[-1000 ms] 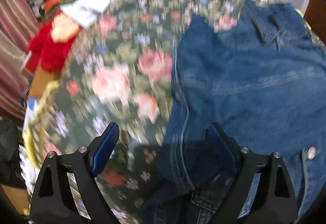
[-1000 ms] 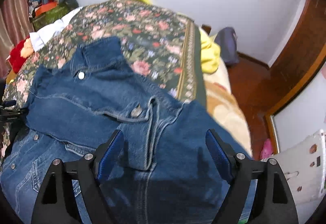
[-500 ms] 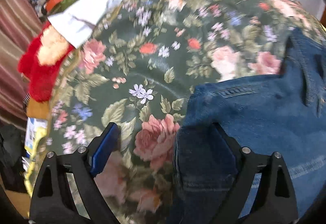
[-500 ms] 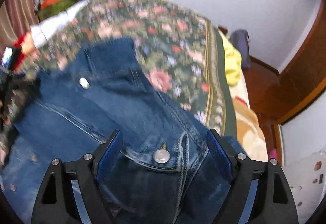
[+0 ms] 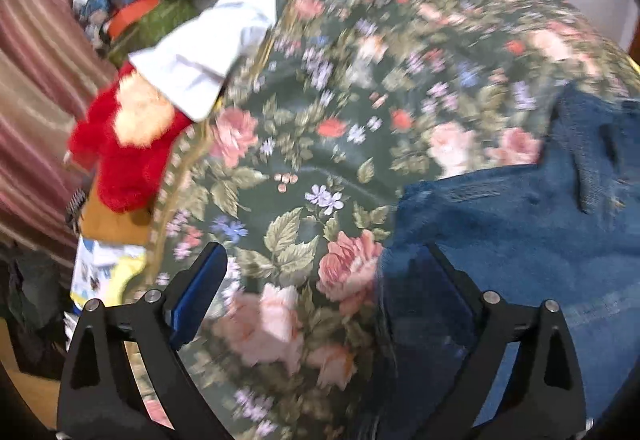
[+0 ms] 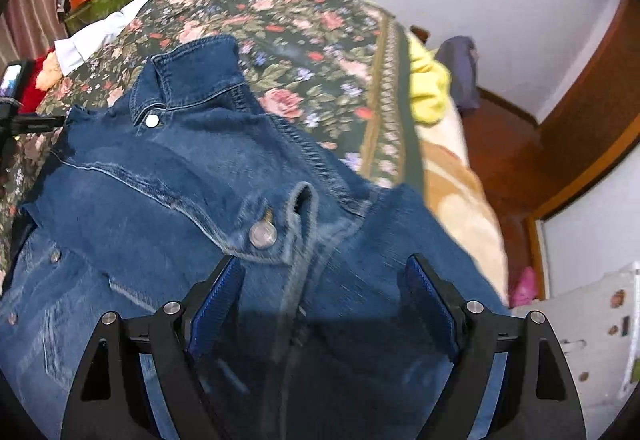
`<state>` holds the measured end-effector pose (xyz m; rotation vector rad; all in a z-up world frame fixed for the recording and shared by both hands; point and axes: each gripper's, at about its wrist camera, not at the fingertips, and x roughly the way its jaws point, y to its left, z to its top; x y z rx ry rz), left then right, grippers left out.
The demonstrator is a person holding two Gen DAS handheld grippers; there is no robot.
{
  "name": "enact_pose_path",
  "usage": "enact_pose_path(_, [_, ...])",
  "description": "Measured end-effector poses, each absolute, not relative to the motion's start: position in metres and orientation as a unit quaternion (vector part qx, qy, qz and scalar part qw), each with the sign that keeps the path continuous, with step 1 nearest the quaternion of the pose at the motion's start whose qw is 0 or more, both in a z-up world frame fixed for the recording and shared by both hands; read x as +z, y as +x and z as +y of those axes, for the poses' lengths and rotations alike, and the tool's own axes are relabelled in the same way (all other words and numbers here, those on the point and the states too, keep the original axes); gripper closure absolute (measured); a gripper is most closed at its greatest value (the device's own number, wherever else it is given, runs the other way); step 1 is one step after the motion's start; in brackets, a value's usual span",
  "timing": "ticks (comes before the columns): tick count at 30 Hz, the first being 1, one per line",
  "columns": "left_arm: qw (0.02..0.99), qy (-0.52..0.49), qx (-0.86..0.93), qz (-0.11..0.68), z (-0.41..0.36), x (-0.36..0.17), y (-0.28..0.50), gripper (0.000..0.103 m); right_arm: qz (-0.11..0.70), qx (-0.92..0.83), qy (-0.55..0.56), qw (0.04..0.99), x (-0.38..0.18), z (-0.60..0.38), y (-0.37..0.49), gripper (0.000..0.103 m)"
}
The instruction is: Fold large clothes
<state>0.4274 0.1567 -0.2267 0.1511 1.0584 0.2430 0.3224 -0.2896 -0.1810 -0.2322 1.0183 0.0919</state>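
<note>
Right wrist view: denim jacket (image 6: 168, 175) on floral bedspread (image 6: 304, 39), both grippers' fingers wide.

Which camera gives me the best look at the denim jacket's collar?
The right wrist view: the collar lies sharp and whole, with its snap button visible. The left wrist view catches only a blurred part of the denim jacket at its right edge.

A floral bedspread (image 6: 304, 27) covers the bed, with a denim jacket (image 6: 168, 183) spread on it.
</note>
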Motion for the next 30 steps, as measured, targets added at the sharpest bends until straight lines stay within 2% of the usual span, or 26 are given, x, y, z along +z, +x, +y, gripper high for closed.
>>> enact_pose_path(7, [0.891, 0.112, 0.051, 0.436, 0.104, -0.154, 0.384, 0.005, 0.449, 0.003, -0.064, 0.891, -0.137, -0.339, 0.284, 0.019])
enact_pose_path(11, [0.905, 0.096, 0.004, 0.413, 0.068, -0.129, 0.36, 0.005, 0.429, -0.021, -0.026, 0.903, -0.117, -0.374, 0.26, 0.006])
enact_pose_path(13, [0.907, 0.089, -0.017, 0.41, 0.051, -0.126, 0.354, 0.005, 0.423, -0.033, -0.002, 0.906, -0.111, -0.394, 0.247, 0.005])
enact_pose_path(18, [0.901, 0.082, -0.068, 0.421, 0.006, -0.136, 0.341, 0.005, 0.448, -0.053, 0.059, 0.891, -0.123, -0.438, 0.226, 0.005])
enact_pose_path(26, [0.872, 0.068, -0.11, 0.471, -0.051, -0.184, 0.342, 0.005, 0.501, -0.092, 0.221, 0.832, -0.197, -0.504, 0.19, 0.005])
enact_pose_path(30, [0.856, 0.05, -0.117, 0.501, -0.067, -0.205, 0.351, 0.005, 0.503, -0.086, 0.308, 0.803, -0.225, -0.524, 0.184, 0.005])
